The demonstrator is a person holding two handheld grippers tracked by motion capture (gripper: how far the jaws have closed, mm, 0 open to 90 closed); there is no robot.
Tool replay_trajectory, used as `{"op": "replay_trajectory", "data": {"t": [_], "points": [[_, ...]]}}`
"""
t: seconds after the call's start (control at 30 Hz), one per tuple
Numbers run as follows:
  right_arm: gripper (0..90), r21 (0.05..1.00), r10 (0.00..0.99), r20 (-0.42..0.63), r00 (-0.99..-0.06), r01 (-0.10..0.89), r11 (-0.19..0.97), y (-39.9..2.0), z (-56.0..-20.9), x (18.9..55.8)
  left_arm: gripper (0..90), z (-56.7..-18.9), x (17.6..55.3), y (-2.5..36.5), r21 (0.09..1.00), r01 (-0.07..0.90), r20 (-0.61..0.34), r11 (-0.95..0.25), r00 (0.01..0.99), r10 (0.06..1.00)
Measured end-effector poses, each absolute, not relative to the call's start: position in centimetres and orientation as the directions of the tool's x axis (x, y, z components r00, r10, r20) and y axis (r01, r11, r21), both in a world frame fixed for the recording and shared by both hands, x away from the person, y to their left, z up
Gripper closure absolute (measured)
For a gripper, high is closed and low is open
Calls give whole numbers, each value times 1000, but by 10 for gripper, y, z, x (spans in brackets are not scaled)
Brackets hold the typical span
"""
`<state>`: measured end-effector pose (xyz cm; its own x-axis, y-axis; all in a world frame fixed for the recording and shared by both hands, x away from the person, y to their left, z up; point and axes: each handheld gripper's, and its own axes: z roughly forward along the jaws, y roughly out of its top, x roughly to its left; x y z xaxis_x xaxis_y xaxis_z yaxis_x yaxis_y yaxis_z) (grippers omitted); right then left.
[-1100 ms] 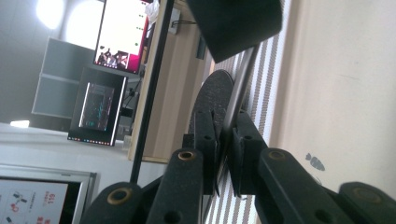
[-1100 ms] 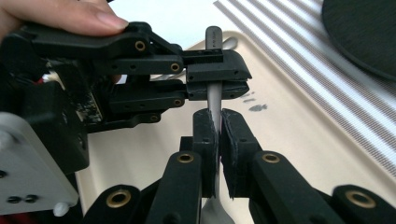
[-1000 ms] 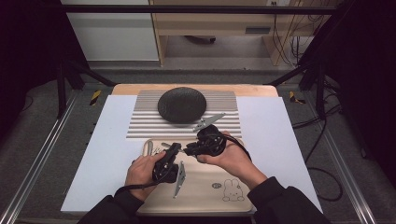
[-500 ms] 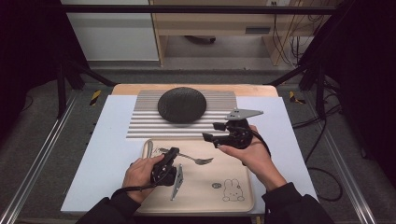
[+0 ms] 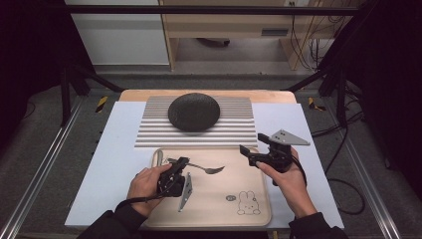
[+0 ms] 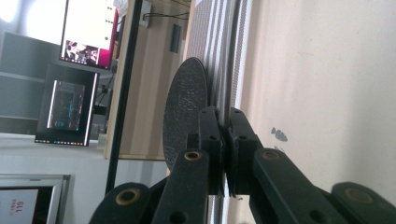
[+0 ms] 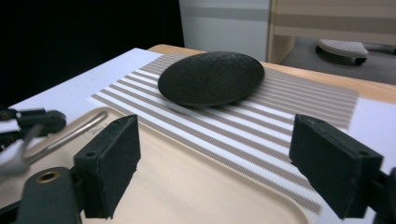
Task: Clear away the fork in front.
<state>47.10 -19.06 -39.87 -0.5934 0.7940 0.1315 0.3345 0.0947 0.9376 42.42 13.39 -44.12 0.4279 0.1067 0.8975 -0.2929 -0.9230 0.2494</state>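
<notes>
Steel spoon pinched by left hand-held gripper over beige tray; right hand-held gripper, jaws just spread, empty. Next, likely: lay spoon down.

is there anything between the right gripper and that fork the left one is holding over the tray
Nothing visible. The right gripper hangs open at the tray's right edge, and bare tray surface lies between it and the fork, whose handle the left gripper clamps. The black dish sits farther back on the striped mat.

A shiny metal spoon lies on a smooth matt beige tray; the black plate looks rough.
</notes>
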Motion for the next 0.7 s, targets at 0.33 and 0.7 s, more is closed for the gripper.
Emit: {"op": "replay_trajectory", "data": {"t": [0.33,0.7], "points": [[117,944,845,166,-509,329,13,-237,-439,422,870,-419,433,141,227,-301,881,-926,470,63],[102,961,891,107,-441,275,21,-265,-461,396,869,-394,453,142,167,-280,840,-945,542,-12]]}}
